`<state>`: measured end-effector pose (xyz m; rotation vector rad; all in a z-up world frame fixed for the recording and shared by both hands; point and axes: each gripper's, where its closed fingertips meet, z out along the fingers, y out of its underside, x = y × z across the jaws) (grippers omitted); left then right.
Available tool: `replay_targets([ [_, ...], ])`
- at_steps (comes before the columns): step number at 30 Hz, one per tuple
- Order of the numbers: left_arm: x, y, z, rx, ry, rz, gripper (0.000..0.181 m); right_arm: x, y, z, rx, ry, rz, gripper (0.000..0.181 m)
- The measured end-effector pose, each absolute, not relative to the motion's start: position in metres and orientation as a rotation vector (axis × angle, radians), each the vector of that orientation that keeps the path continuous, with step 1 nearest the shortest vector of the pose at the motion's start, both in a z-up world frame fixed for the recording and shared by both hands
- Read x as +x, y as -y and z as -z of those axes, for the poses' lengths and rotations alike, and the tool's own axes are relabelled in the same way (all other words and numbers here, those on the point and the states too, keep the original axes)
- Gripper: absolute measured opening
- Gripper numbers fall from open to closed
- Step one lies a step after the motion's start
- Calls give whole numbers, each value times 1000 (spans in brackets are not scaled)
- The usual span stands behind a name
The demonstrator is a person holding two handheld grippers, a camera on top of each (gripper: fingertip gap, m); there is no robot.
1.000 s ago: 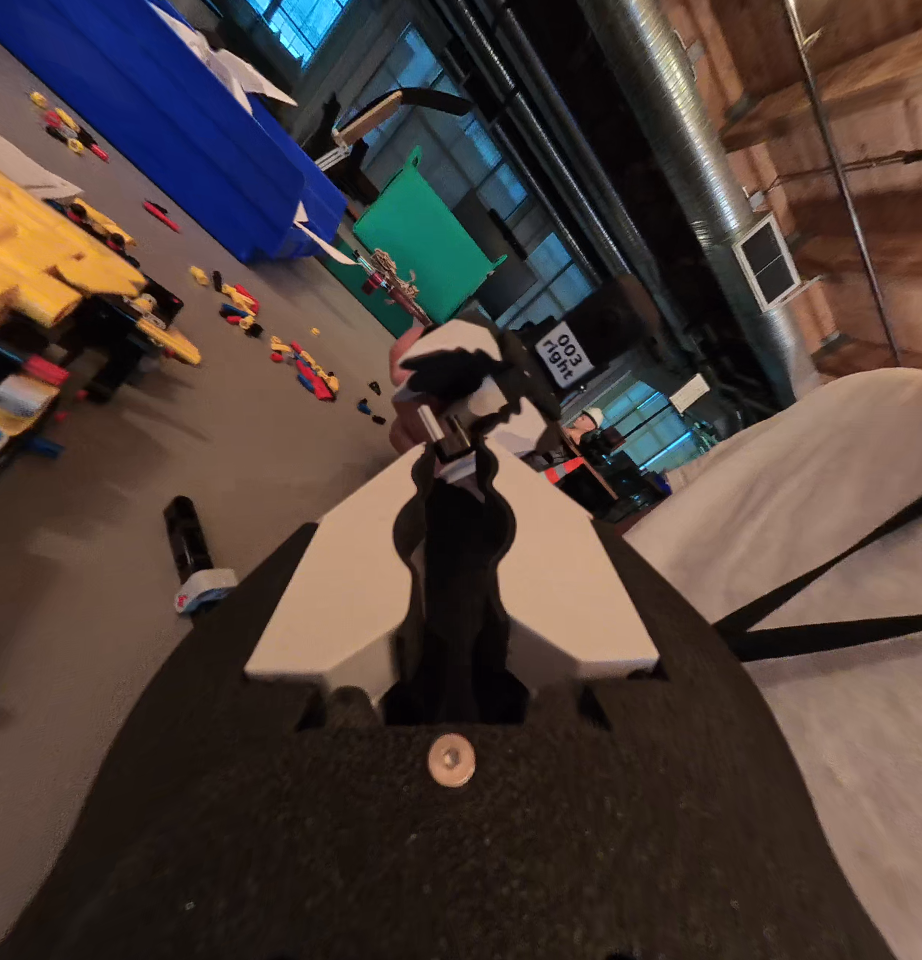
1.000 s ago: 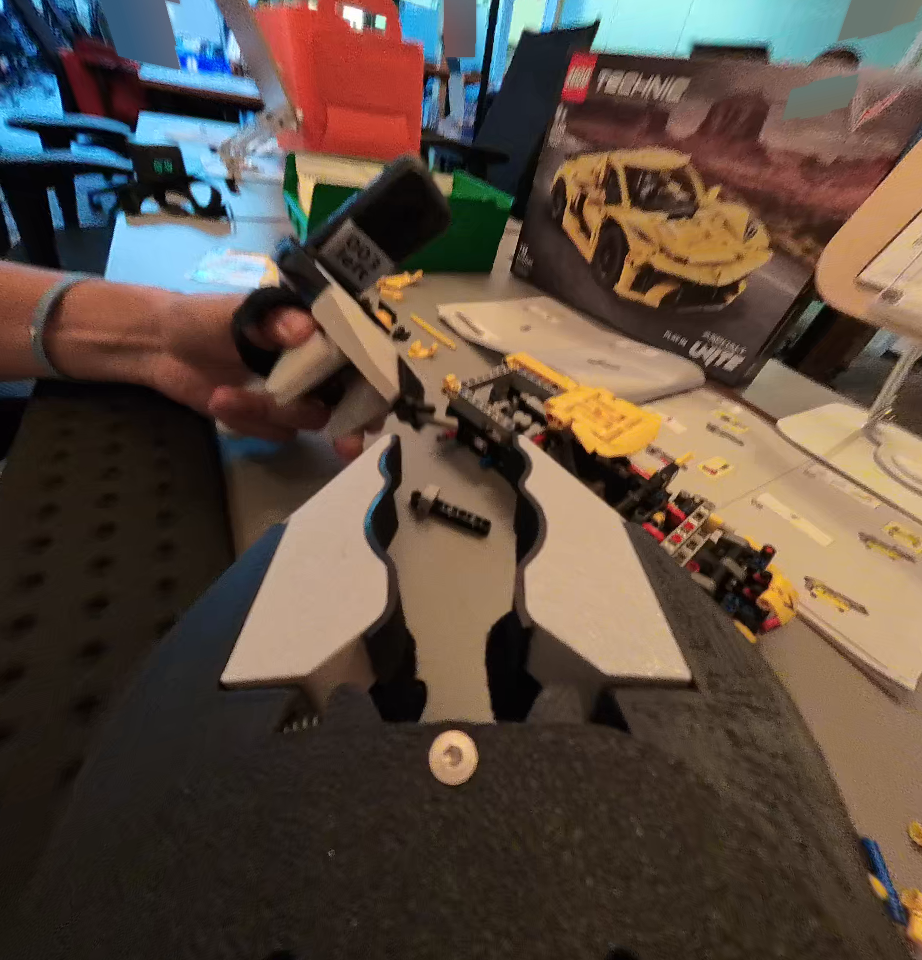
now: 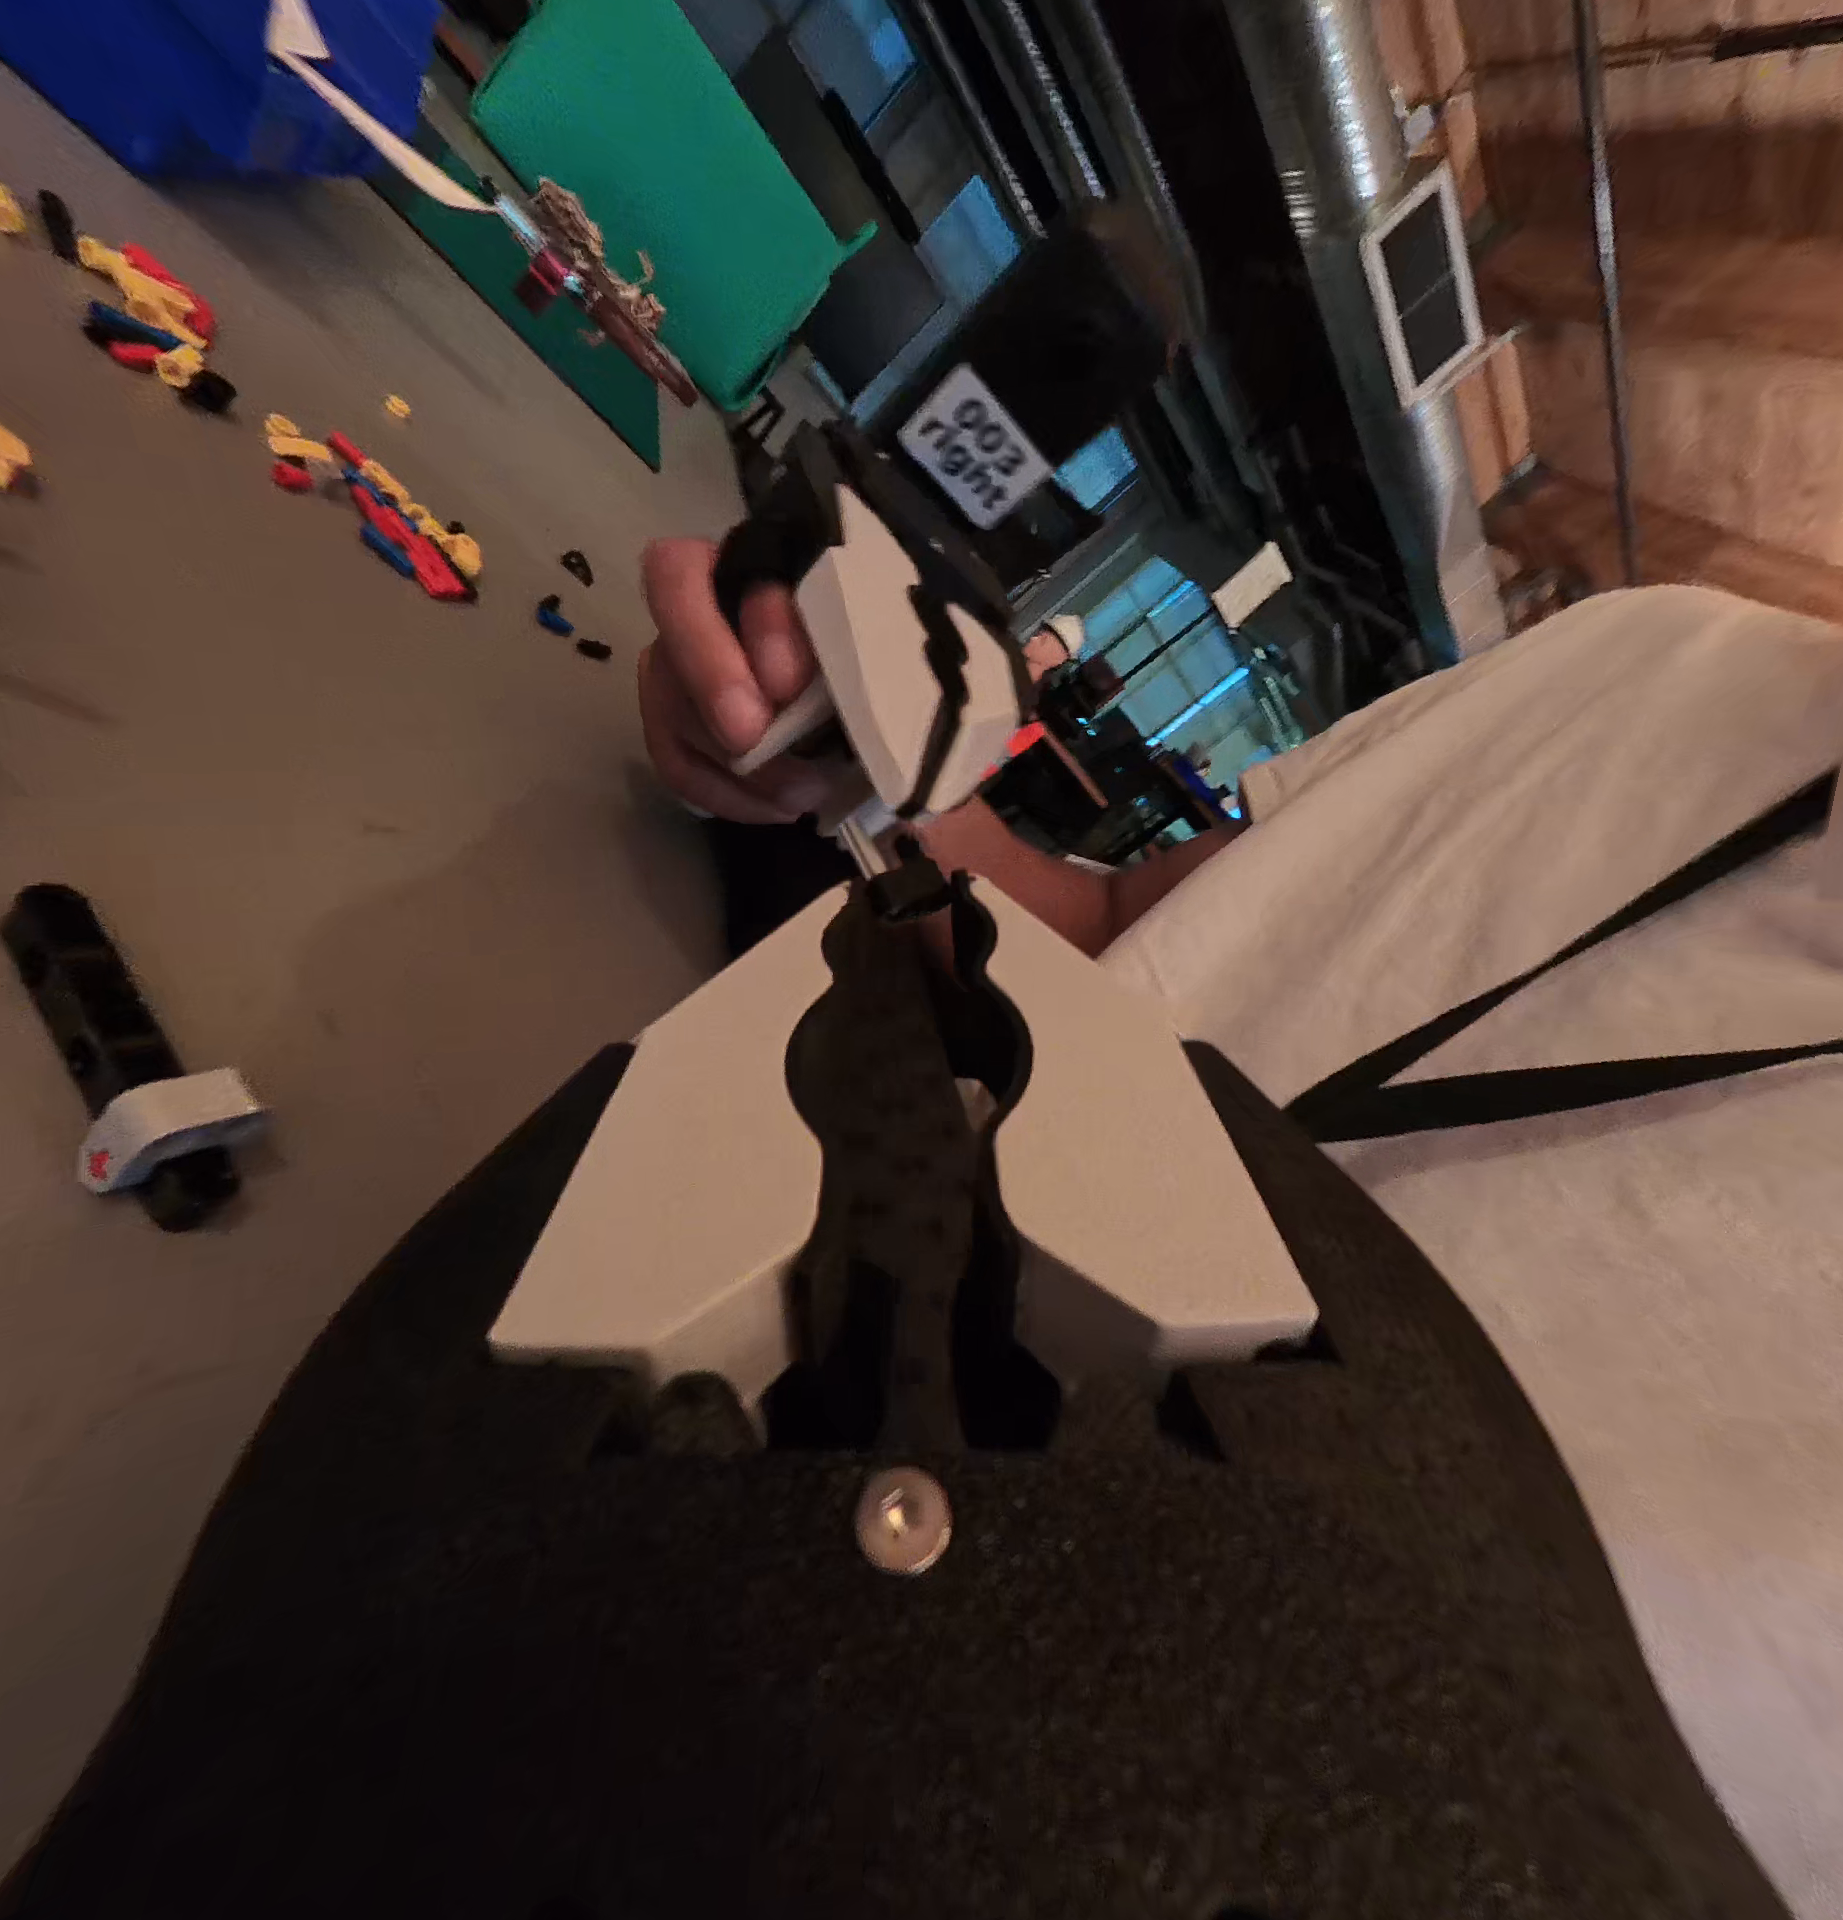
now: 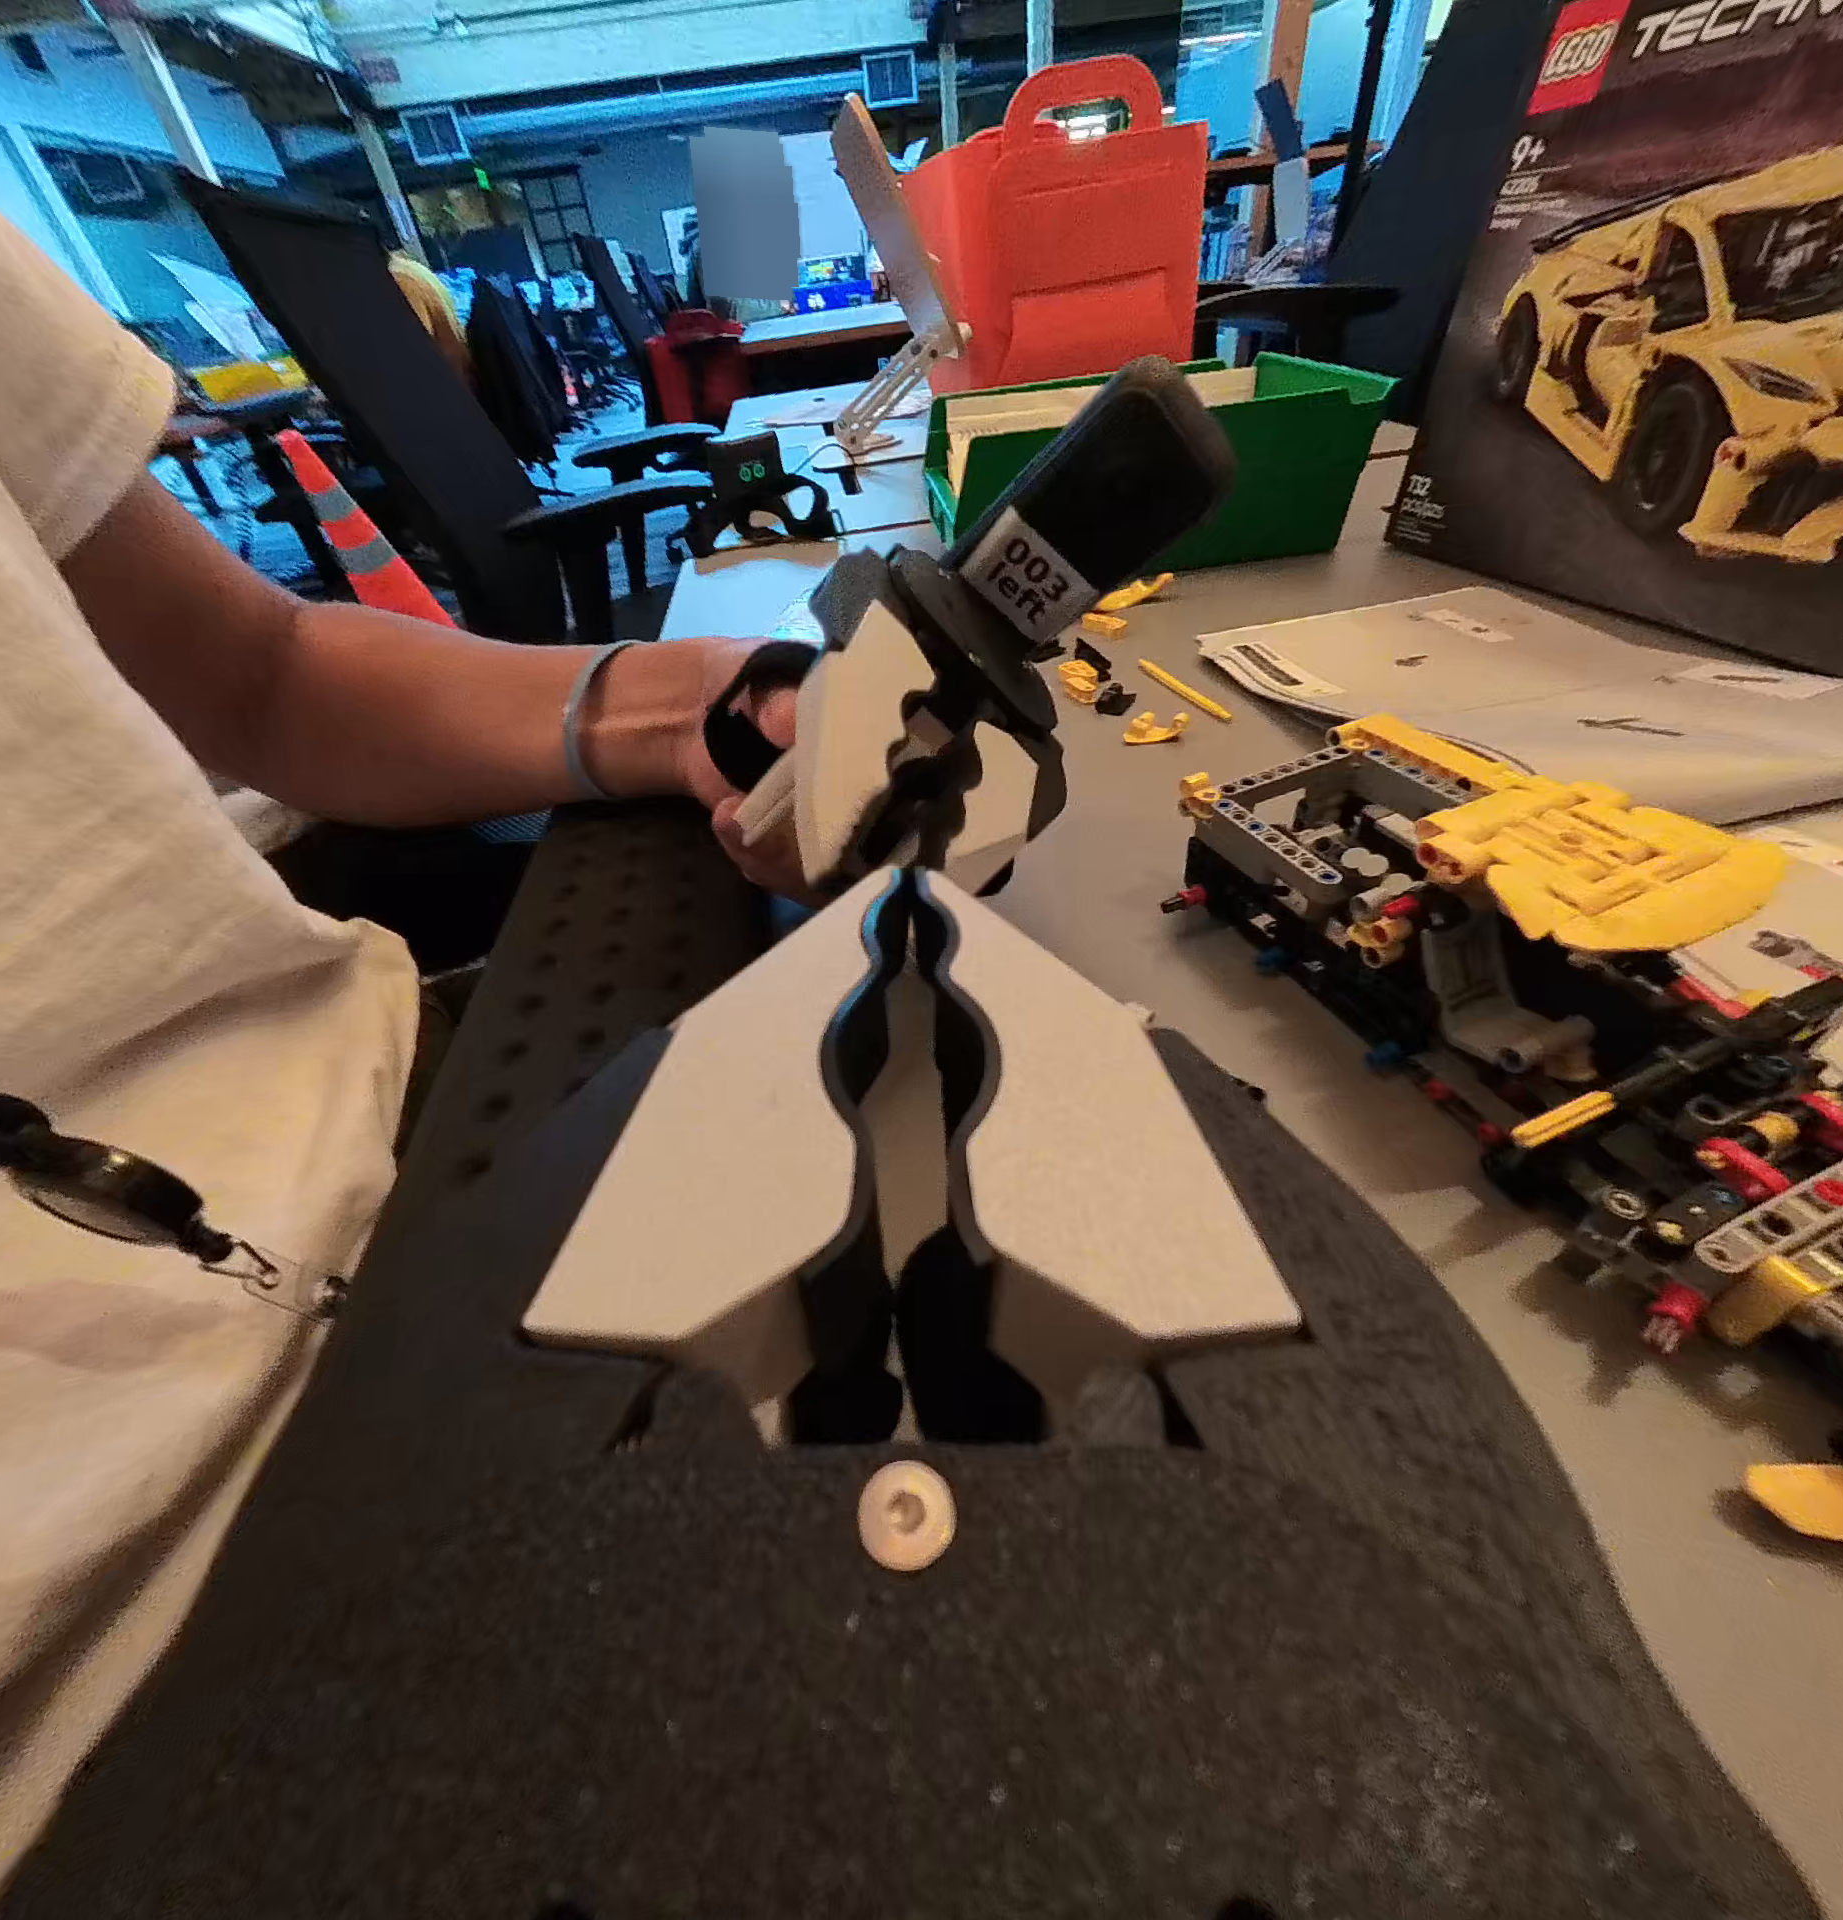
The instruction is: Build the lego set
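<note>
Left wrist view: left gripper (image 3: 909, 902) clamps black pin (image 3: 904, 896); right gripper (image 4: 909, 885) closed, tip-to-tip.

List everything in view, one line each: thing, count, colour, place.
Lego car build: one, yellow, black and grey, on the table right of the grippers.
Set box: one, dark with a yellow car pictured, far right.
Instruction booklet: one, white, behind the build.
Green bin: one, behind the left gripper.
Orange bag: one, behind the bin.
Loose pieces: many, yellow, red, blue, black, scattered on the table.
Black beam with white part: one, on the table, left.
Long black piece: one, in the left gripper.
Left gripper: shut on the long black piece.
Right gripper: shut, tip to tip with the left.
</note>
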<state>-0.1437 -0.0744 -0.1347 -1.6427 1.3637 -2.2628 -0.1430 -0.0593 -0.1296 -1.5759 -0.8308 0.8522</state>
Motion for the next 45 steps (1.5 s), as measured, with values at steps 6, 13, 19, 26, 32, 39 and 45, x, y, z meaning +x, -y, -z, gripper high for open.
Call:
replay_targets([
  [6, -145, 69, 136, -1728, -1270, 2416, 15, -150, 64, 137, -1504, 966, -639, 18],
  [13, -140, 69, 142, -1770, -1293, 2353, 15, -149, 58, 151, -1629, 949, -699, 6],
  [19, -136, 59, 140, -1545, -1433, 1841, 20, -136, 55, 145, -1725, 753, -1016, 6],
  [26, -134, 71, 133, -1430, -1493, 1791, 19, -139, 63, 133, -1673, 708, -1170, 5],
  [32, -133, 73, 145, -1465, -1548, 1697, 16, -144, 63, 147, -1740, 752, -1129, 6],
  [39, -134, 74, 141, -1473, -1531, 1766, 15, -144, 64, 142, -1725, 708, -1244, 6],
  [45, -133, 69, 144, -1513, -1499, 1759, 15, -143, 63, 155, -1778, 784, -1088, 6],
])
